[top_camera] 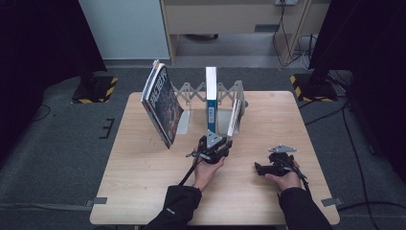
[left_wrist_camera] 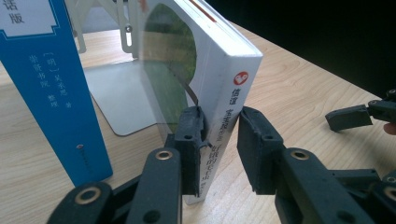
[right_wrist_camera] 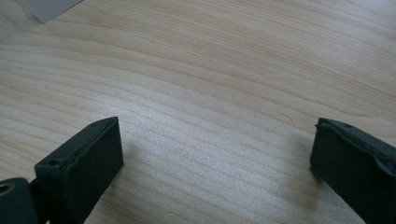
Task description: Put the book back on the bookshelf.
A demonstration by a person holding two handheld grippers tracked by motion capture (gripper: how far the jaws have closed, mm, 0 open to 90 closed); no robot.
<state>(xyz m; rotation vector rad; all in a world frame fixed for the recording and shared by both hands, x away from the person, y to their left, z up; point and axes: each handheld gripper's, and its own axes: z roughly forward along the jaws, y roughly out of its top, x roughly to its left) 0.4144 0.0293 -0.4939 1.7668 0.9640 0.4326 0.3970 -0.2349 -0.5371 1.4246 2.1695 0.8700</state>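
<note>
Our left gripper (top_camera: pixel 216 143) sits at frame centre, jaws narrowed around something. Our right gripper (top_camera: pixel 261 168), lower right, lies low with jaws spread wide, pointing left.

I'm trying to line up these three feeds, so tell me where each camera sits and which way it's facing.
High view: above the person's side, looking forward and down on the table; both forearms and grippers show.
Left gripper view: rides the left gripper, facing the white book between its jaws.
Right gripper view: rides the right gripper, facing bare tabletop.
Shared: high and left views both show the blue book.
</note>
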